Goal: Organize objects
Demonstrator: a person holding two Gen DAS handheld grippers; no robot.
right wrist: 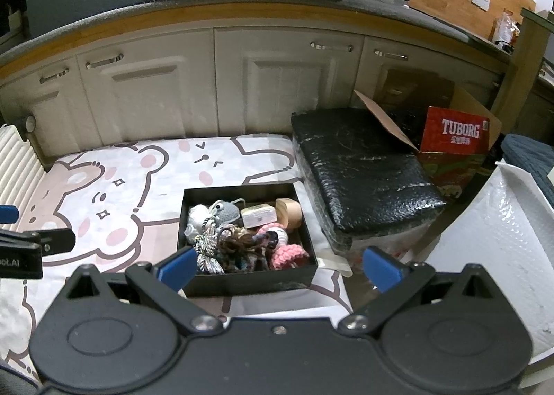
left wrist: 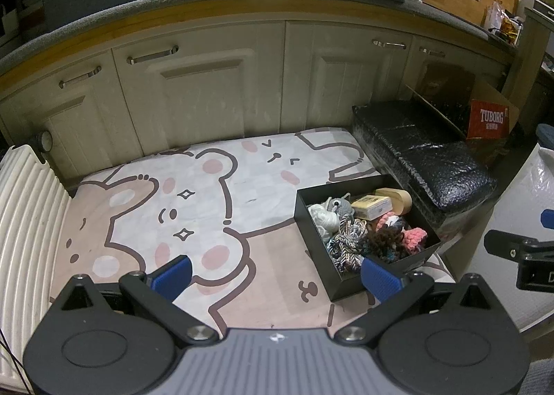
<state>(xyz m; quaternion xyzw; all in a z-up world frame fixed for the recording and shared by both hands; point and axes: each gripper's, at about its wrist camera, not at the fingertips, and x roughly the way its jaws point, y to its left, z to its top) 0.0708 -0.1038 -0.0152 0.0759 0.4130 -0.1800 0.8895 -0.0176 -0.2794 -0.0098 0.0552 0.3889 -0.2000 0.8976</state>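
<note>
A cartoon-bear mat (right wrist: 114,187) covers the floor before cream cabinets (right wrist: 155,90). At its right edge lies a black wrapped bundle (right wrist: 363,173), with a red Tuborg carton (right wrist: 457,135) behind. The black box (right wrist: 249,280) sits on the mat's near right part, holding yarn skeins (right wrist: 207,249), a pink crochet piece (right wrist: 291,253) and a small card box (right wrist: 258,215). Left gripper (left wrist: 275,275) and right gripper (right wrist: 278,265) hover released, empty.

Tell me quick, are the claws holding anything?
Left claw: open, holding nothing.
Right claw: open, holding nothing.
</note>
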